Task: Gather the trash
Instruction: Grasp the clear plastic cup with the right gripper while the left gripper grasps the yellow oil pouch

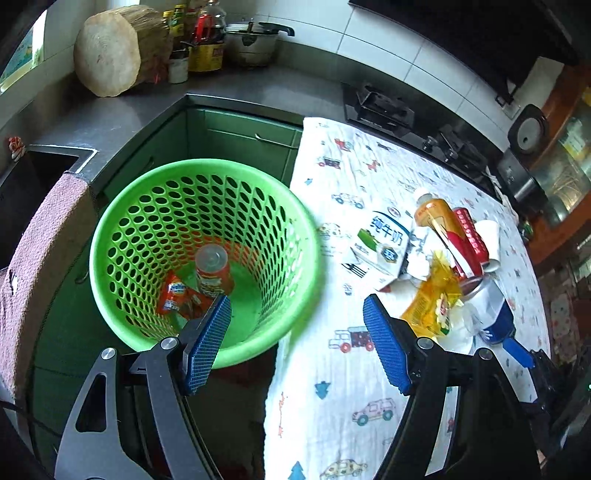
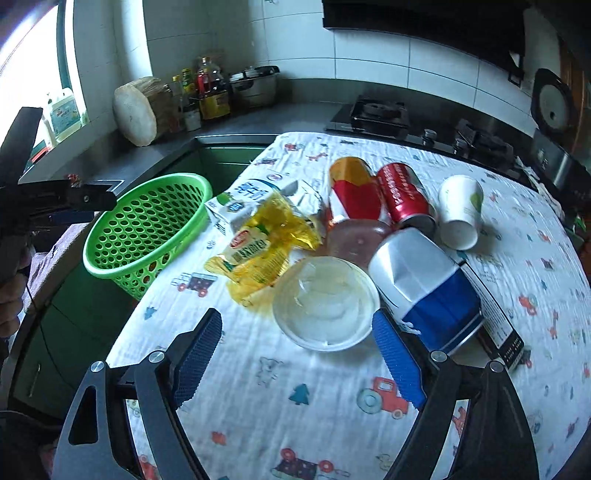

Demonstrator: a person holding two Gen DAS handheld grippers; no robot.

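A green perforated basket (image 1: 288, 236) stands beside the cloth-covered table (image 1: 332, 387); it also shows in the right wrist view (image 2: 147, 218). In it lie a red can (image 1: 212, 271) and a red wrapper (image 1: 177, 295). My left gripper (image 1: 297, 332) is open and empty above the basket's near rim. A trash pile lies on the table: milk carton (image 2: 236, 206), yellow wrapper (image 2: 262, 247), clear plastic cup (image 2: 327, 308), blue-and-white carton (image 2: 424, 288), orange bottle (image 2: 351, 188), red can (image 2: 404, 194), paper cup (image 2: 461, 212). My right gripper (image 2: 299, 350) is open and empty, just short of the clear cup.
A grey counter (image 1: 122, 114) runs behind with a wooden chopping block (image 1: 110, 55), bottles (image 1: 201, 33) and a pot (image 1: 251, 42). A gas stove (image 2: 376, 114) lies beyond the table. A sink (image 1: 33, 177) and pink towel (image 1: 48, 240) are at left.
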